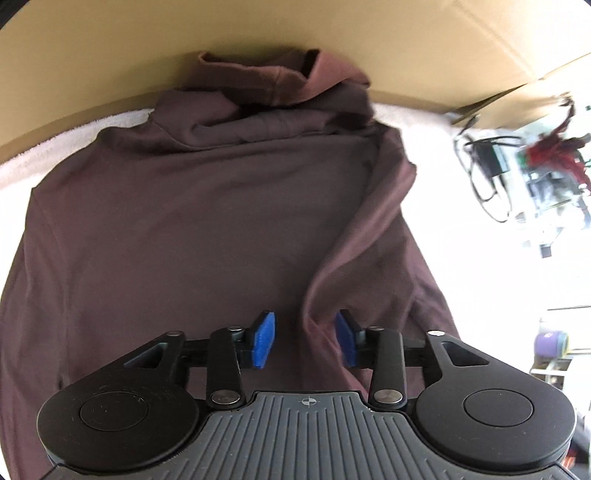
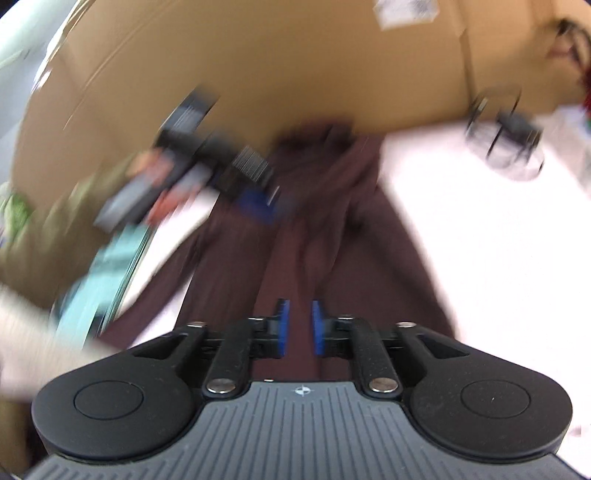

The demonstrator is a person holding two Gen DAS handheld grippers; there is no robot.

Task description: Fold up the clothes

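A dark maroon hoodie [image 1: 207,221] lies flat on a white towel-like surface [image 1: 428,122], its hood [image 1: 295,81] bunched against a cardboard wall. One sleeve [image 1: 369,236] is folded inward and runs diagonally down the right side. My left gripper [image 1: 304,338] hovers over the lower part, open, and a raised crease of that sleeve lies between its blue pads [image 1: 264,339] without being pinched. In the blurred right wrist view the hoodie [image 2: 288,258] stretches away as a narrow strip. My right gripper [image 2: 300,326] is open above it, with a small gap between its pads. The left gripper [image 2: 258,203] shows there as a blur.
A large cardboard box [image 1: 258,26] walls off the far side. Black cables and a charger [image 1: 487,162] lie on the white surface to the right, with red and purple clutter [image 1: 550,343] beyond. A person's olive sleeve [image 2: 55,236] reaches in from the left.
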